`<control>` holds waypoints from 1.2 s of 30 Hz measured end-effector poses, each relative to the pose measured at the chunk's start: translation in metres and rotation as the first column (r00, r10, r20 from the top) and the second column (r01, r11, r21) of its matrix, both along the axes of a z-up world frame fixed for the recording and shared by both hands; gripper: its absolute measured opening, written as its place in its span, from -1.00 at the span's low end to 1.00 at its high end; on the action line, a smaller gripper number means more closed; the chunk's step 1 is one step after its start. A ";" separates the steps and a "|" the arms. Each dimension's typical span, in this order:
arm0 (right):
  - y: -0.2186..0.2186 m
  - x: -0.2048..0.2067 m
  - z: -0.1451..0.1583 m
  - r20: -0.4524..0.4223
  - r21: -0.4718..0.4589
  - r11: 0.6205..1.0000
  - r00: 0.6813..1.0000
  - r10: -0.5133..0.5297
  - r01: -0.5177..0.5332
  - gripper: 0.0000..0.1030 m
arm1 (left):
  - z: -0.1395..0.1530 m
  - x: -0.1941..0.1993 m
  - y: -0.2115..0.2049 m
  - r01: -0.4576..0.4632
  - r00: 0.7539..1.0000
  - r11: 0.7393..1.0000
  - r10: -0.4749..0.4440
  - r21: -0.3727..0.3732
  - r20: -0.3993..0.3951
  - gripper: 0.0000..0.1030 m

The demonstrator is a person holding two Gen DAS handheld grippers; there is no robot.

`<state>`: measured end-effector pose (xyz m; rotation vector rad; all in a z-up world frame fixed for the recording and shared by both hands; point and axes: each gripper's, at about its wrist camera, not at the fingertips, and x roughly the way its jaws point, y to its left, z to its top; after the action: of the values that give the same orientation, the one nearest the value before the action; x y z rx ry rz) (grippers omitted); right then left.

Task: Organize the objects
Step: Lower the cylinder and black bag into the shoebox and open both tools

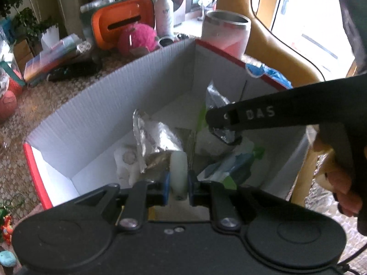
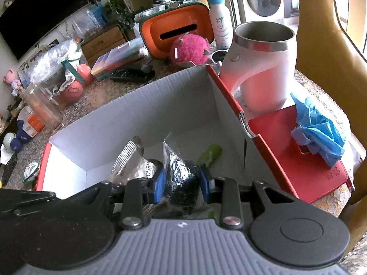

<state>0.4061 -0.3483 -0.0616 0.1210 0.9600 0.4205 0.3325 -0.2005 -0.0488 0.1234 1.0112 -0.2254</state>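
White letters reading "DAS" are showing on the side of my right gripper [image 1: 226, 135] as it is reaching across the left camera's view, and "HOUSH" is printed on a silvery packet [image 2: 137, 162] lying inside the box [image 2: 142, 105]. I am holding both tools over this white corrugated box with red outer walls. My left gripper [image 1: 179, 184] is pinching a pale whitish cylinder [image 1: 179, 171] between its blue pads, just above the box's contents. My right gripper [image 2: 181, 181] is clamping a dark, crinkly foil bag [image 2: 181, 178] between its blue pads. Inside the box, crumpled foil wrappers [image 1: 151, 135], a green and white packet [image 1: 229, 169] and a white wrapped item [image 1: 125, 160] are lying in a heap. Just beside the box's right wall, a white and pink steel-rimmed mug [image 2: 261, 66] is standing, with a red notebook [image 2: 298, 160] nearby and blue crumpled gloves [image 2: 318, 133] sitting on it. Behind the box, a pink fluffy toy [image 2: 189, 49], an orange case [image 2: 174, 32] and a white bottle with a blue cap [image 2: 220, 20] are crowding the tabletop [image 2: 96, 96].
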 end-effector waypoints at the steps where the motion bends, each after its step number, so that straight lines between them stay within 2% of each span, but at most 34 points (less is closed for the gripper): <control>1: 0.000 0.000 0.000 0.001 -0.001 1.000 1.000 0.003 -0.003 -0.37 | -0.002 0.001 0.001 -0.003 1.000 1.000 0.003 0.000 -0.012 -0.74; 9: 0.001 -0.005 0.003 0.009 -0.003 1.000 1.000 0.016 -0.016 -0.34 | -0.012 0.005 0.001 -0.005 0.998 1.000 0.006 0.011 -0.055 -0.73; 13: 0.000 -0.009 0.007 0.009 0.013 1.000 1.000 0.017 -0.017 -0.12 | -0.014 0.005 -0.003 0.010 0.998 1.000 -0.008 0.029 -0.066 -0.73; 14: -0.001 -0.010 0.008 0.013 0.012 1.000 1.000 0.018 -0.018 -0.11 | -0.014 0.005 -0.004 0.012 0.998 0.999 -0.010 0.034 -0.065 -0.72; 19: -0.006 -0.016 0.016 0.023 0.023 1.000 1.000 0.014 -0.015 -0.11 | -0.012 0.004 -0.006 0.013 0.998 0.998 -0.010 0.056 -0.067 -0.56; 23: -0.011 -0.022 0.022 0.036 0.028 1.000 0.999 0.003 -0.004 0.02 | -0.010 0.000 -0.005 0.005 0.998 0.998 -0.002 0.057 -0.060 -0.49; 28: -0.016 -0.030 0.029 0.047 0.033 0.999 0.999 0.000 -0.001 0.02 | -0.004 -0.006 -0.007 0.002 0.999 0.998 0.001 0.059 -0.042 -0.37; 36: -0.022 -0.048 0.045 0.071 0.058 0.998 0.997 -0.001 -0.003 0.02 | 0.019 -0.028 0.000 0.017 1.000 1.000 -0.017 0.013 0.016 -0.07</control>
<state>0.3585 -0.3700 -0.0161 0.1568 0.8780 0.4509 0.3048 -0.2008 -0.0299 0.1448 0.9960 -0.2330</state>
